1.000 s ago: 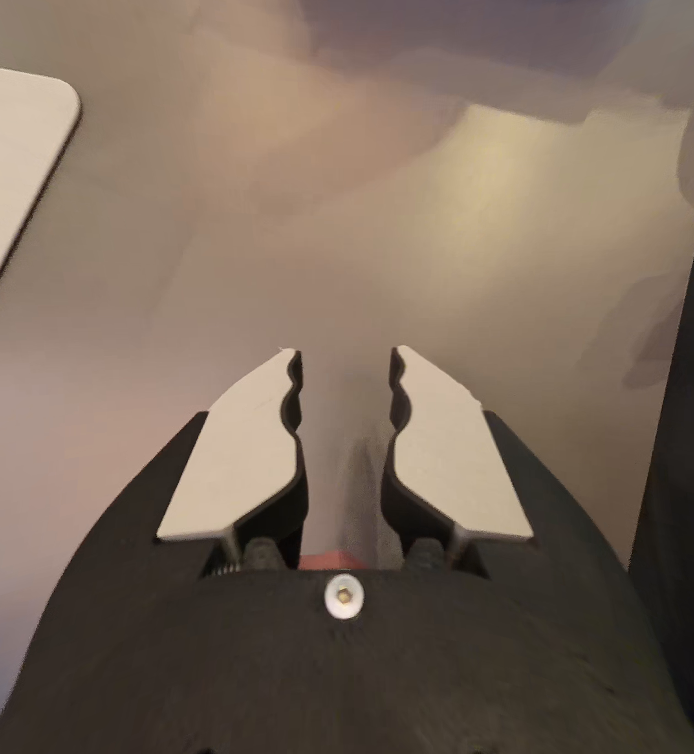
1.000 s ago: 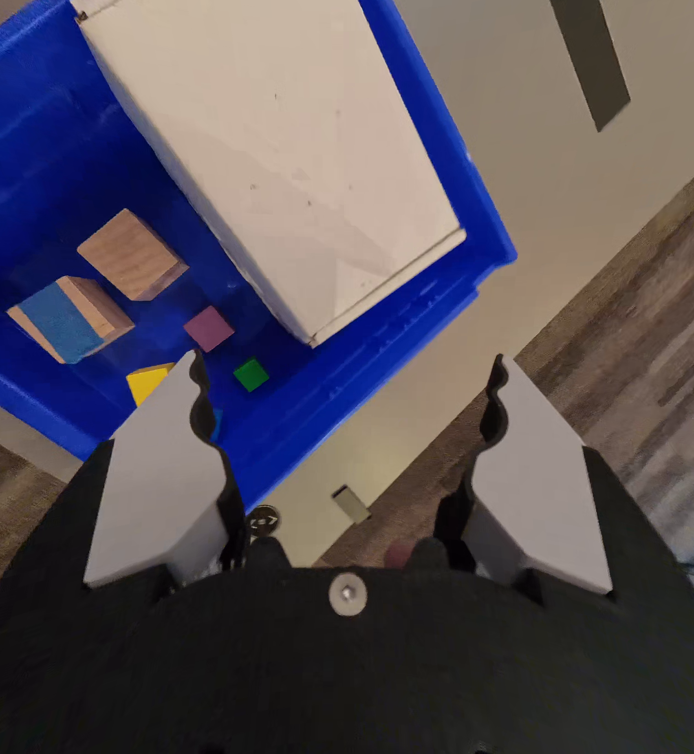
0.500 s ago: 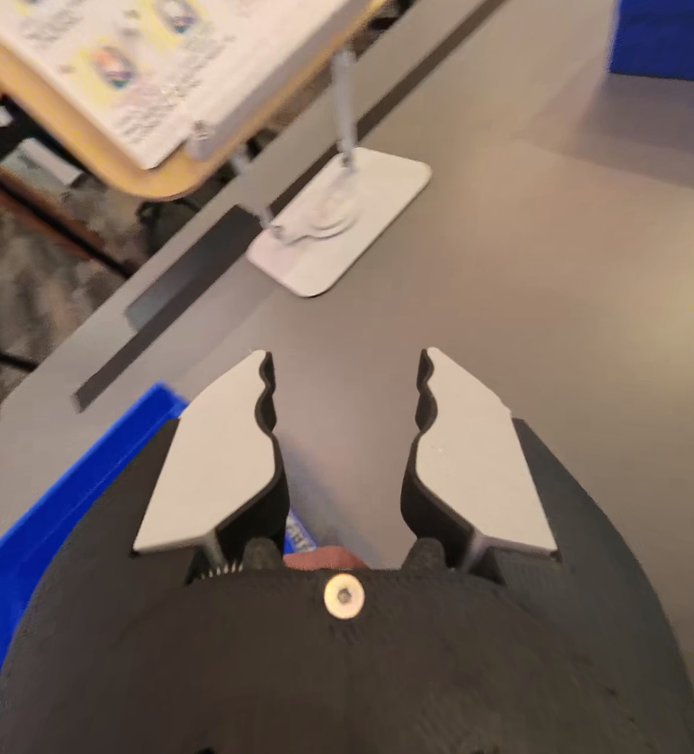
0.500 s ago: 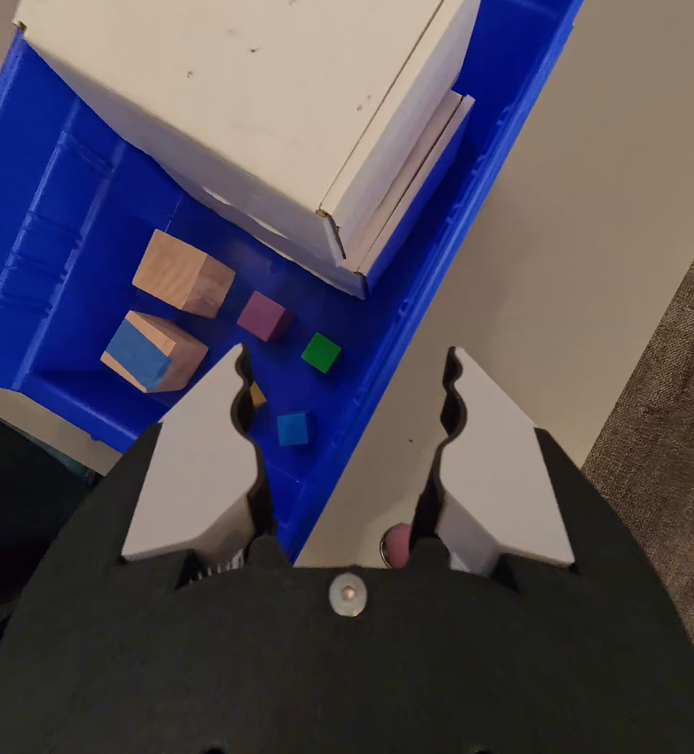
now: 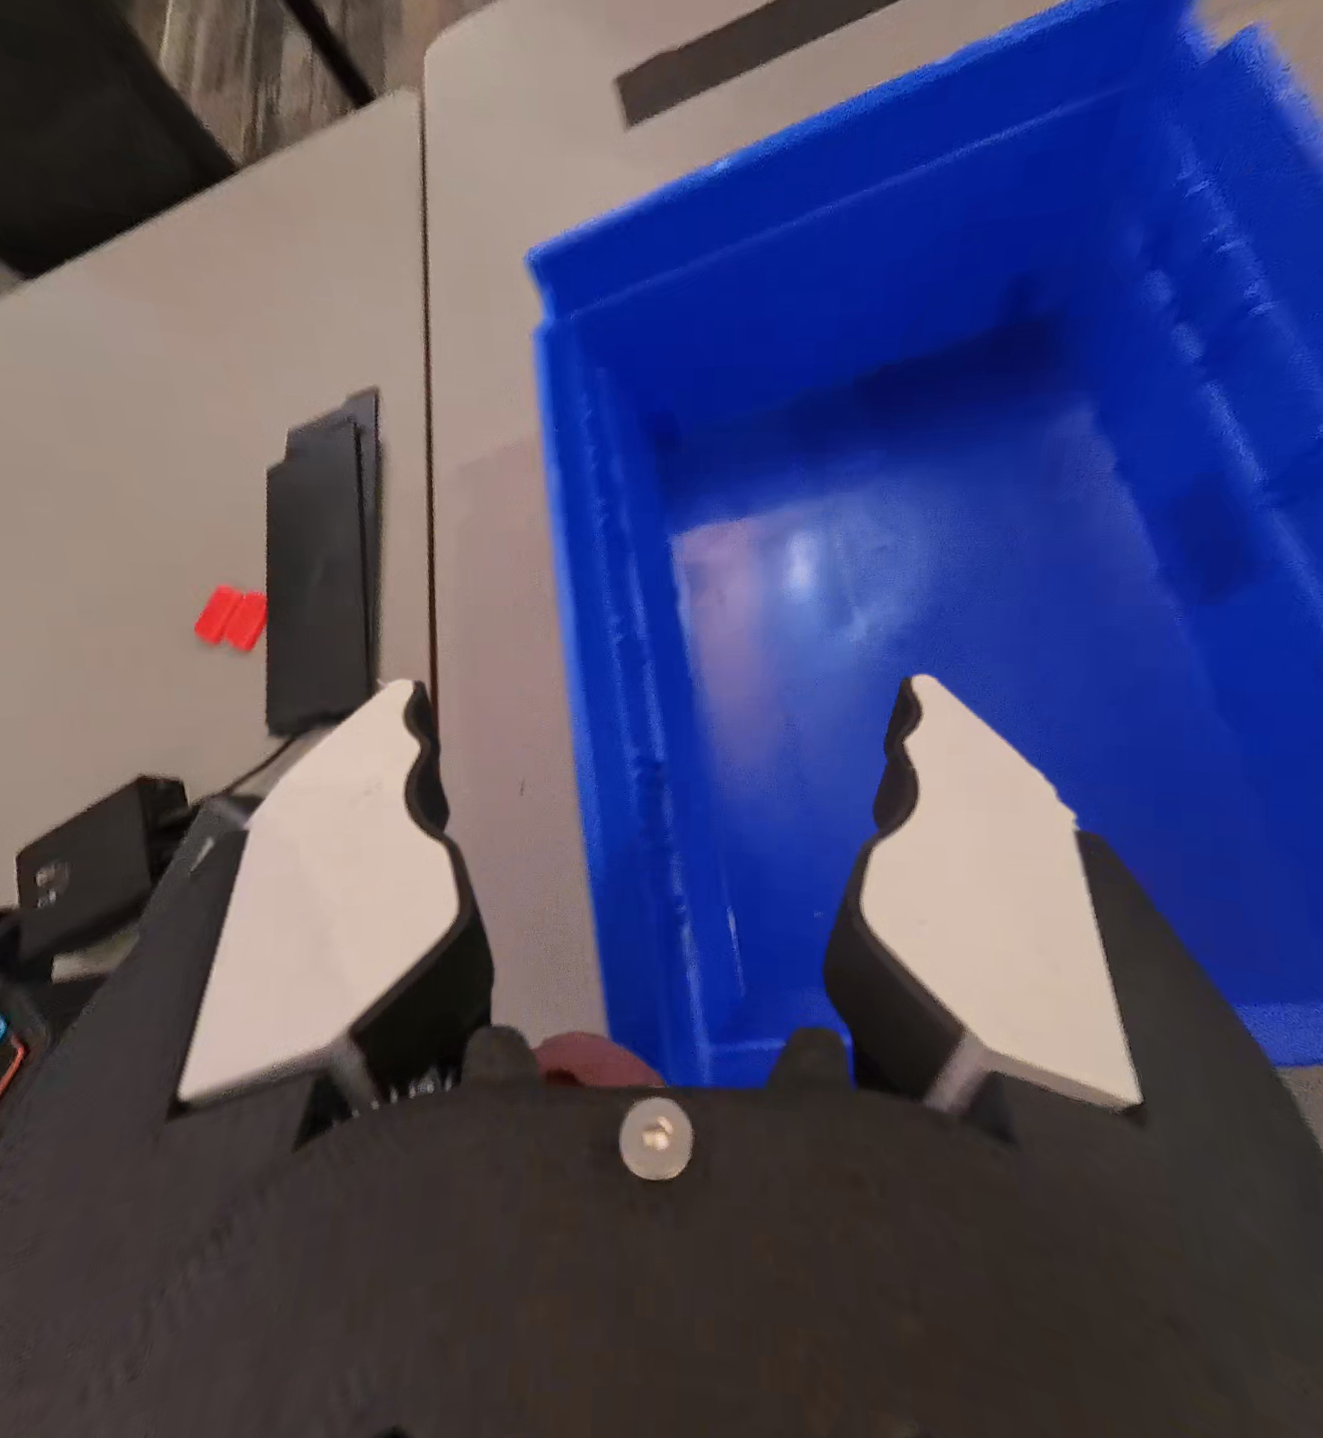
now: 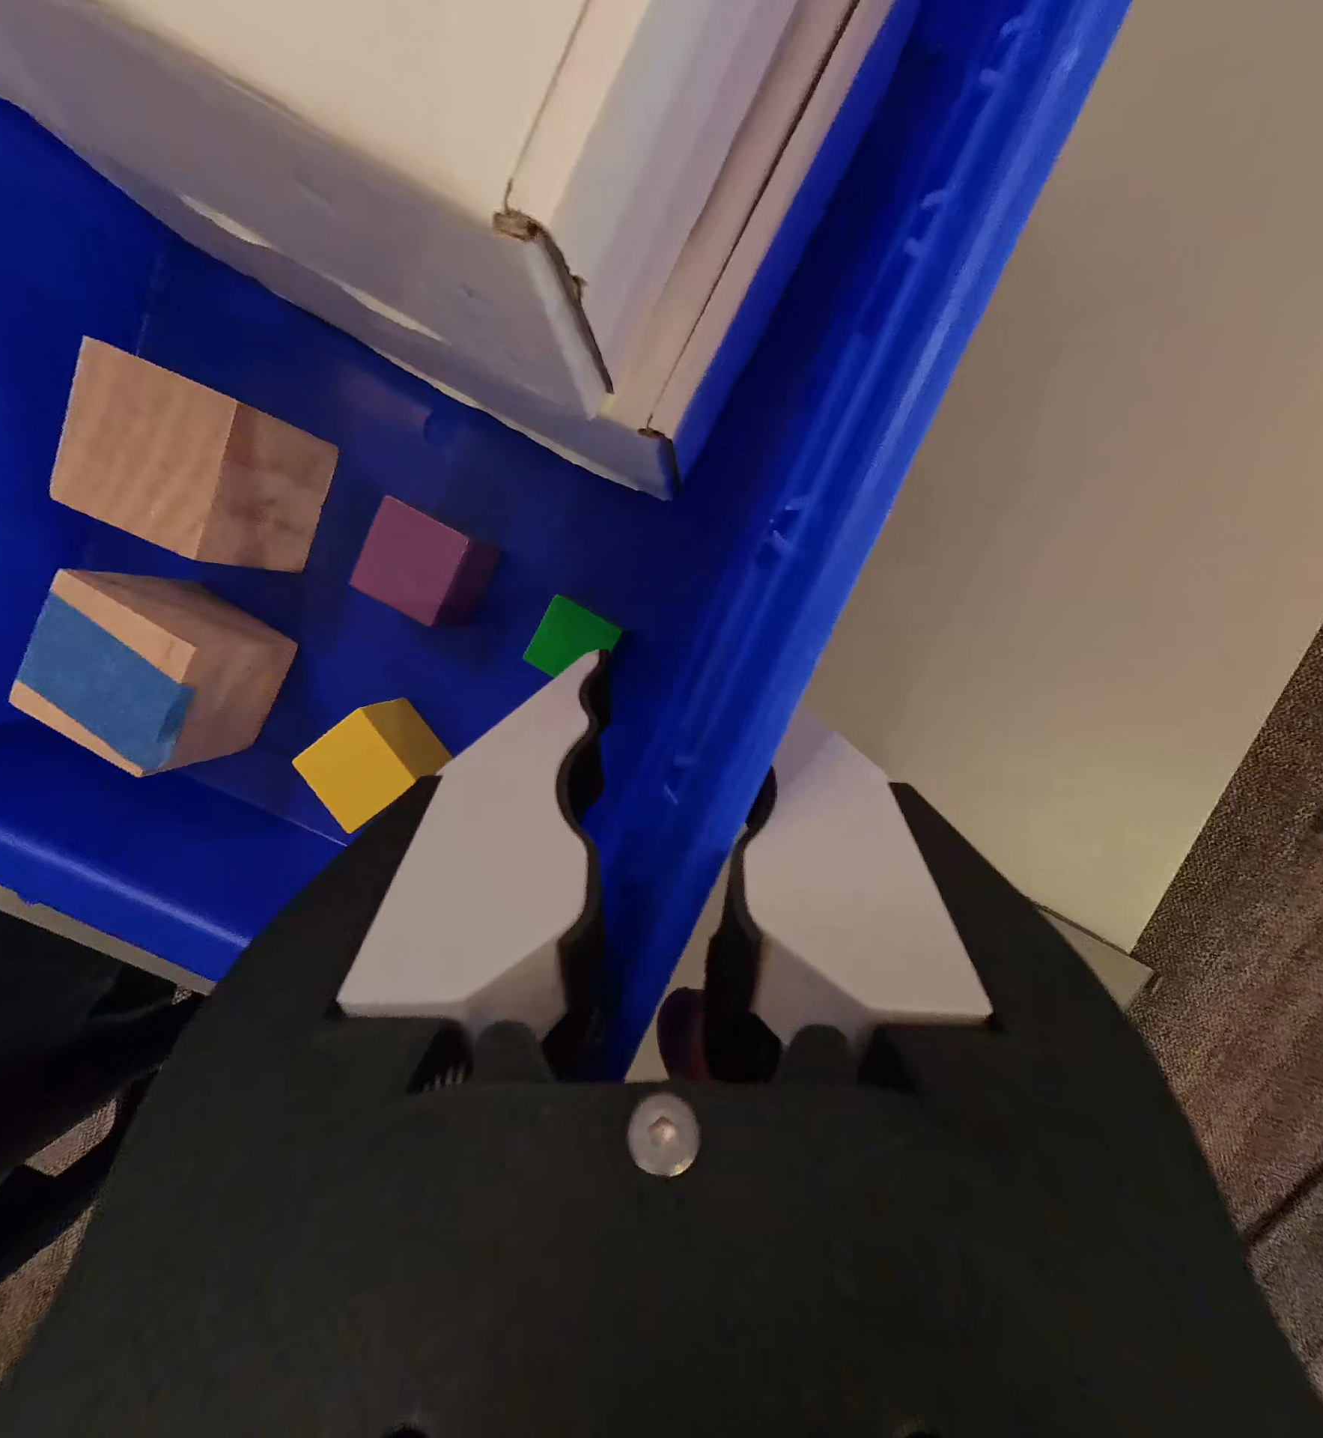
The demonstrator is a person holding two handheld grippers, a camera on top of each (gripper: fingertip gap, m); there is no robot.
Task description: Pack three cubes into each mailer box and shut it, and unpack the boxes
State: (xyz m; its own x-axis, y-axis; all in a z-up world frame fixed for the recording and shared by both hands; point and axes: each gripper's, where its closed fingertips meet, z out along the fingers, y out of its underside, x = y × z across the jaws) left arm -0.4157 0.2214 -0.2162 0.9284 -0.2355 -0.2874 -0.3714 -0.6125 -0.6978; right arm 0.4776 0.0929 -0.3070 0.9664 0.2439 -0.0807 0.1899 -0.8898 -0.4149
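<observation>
The right gripper (image 6: pixel 673 747) pinches the side wall of the blue bin (image 6: pixel 860 482) – one jaw inside, one outside. In it lie a white mailer box (image 6: pixel 378 148) and loose cubes – purple (image 6: pixel 417 560), green (image 6: pixel 565 634), yellow (image 6: pixel 366 762). The left gripper (image 5: pixel 662 731), jaws spread, hangs over an empty blue bin (image 5: pixel 611 622) on the counter (image 5: pixel 137 405).

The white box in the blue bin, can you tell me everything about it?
The box is a white cardboard mailer, shut, with its flaps folded flat along one side. One corner is frayed and shows brown. It sits tilted in the bin, its far end leaning near the bin's wall, over the floor where the cubes lie. Its top runs out of view. The right gripper straddles the bin's wall nearby, apart from the box.
</observation>
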